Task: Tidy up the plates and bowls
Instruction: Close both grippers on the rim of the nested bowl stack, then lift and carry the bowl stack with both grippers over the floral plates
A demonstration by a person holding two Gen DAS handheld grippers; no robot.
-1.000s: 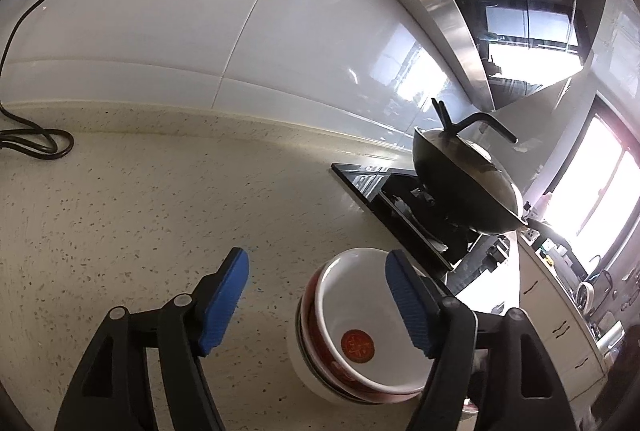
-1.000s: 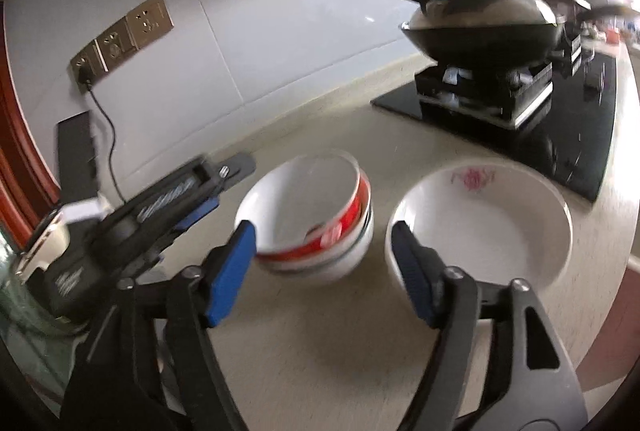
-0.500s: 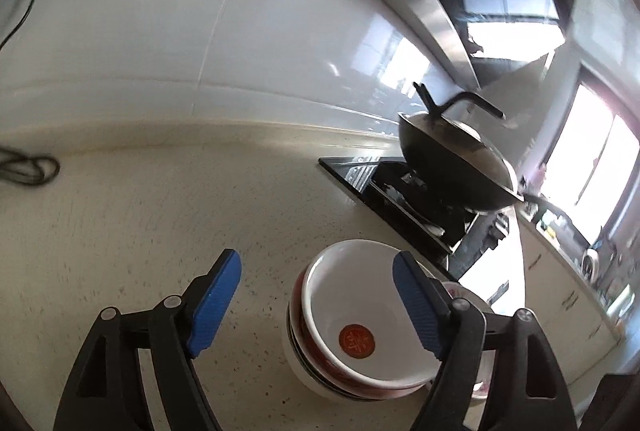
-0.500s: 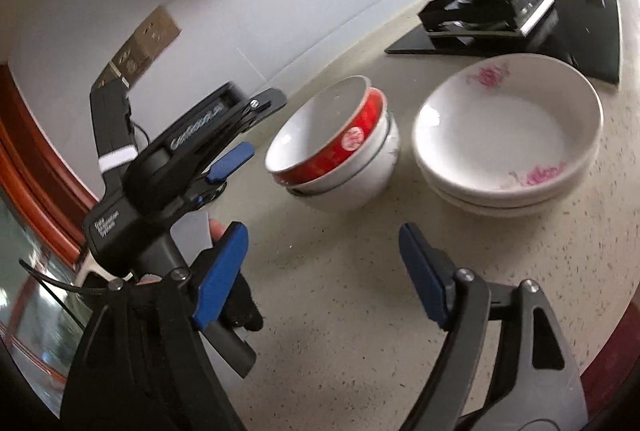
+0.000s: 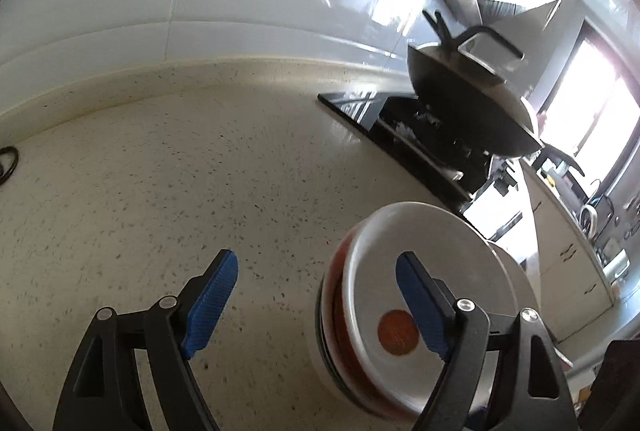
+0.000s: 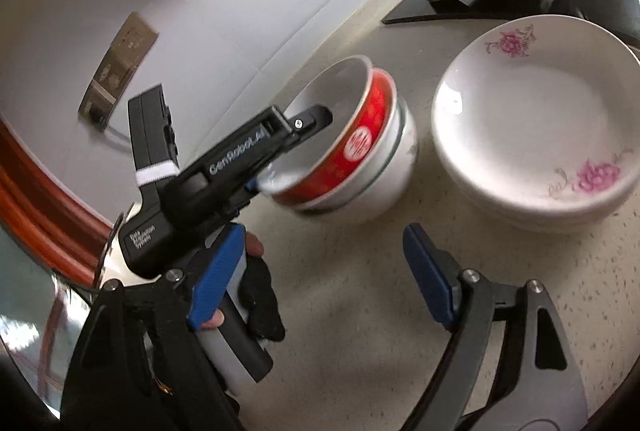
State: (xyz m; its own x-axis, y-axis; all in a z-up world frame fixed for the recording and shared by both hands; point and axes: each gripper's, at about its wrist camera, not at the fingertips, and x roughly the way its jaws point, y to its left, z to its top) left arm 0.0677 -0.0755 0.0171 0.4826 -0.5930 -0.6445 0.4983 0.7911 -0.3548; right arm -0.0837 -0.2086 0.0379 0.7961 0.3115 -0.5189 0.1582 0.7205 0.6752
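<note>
Countertop [image 6: 360,311]: 3 stacked bowls [image 6: 360,151], 2 stacked plates [image 6: 536,135].

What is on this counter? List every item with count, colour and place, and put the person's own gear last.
bowls: a nested stack, top one red outside and white inside, white below; exact count unclear; on the counter left of the plates.
plates: a stack, at least two, white with pink flowers; right of the bowls.
wok: one, dark; on the stove.
stove: one, black; beyond the dishes.
wall socket: one panel, tan; on the white wall.
cable: one, black; far left of the counter.
counter: one, speckled cream.
left gripper: black, blue fingers, straddling the bowl rim, apart.
right gripper: black, blue fingers, opening, nothing between.
hand: one, dark glove, holding the left gripper.
</note>
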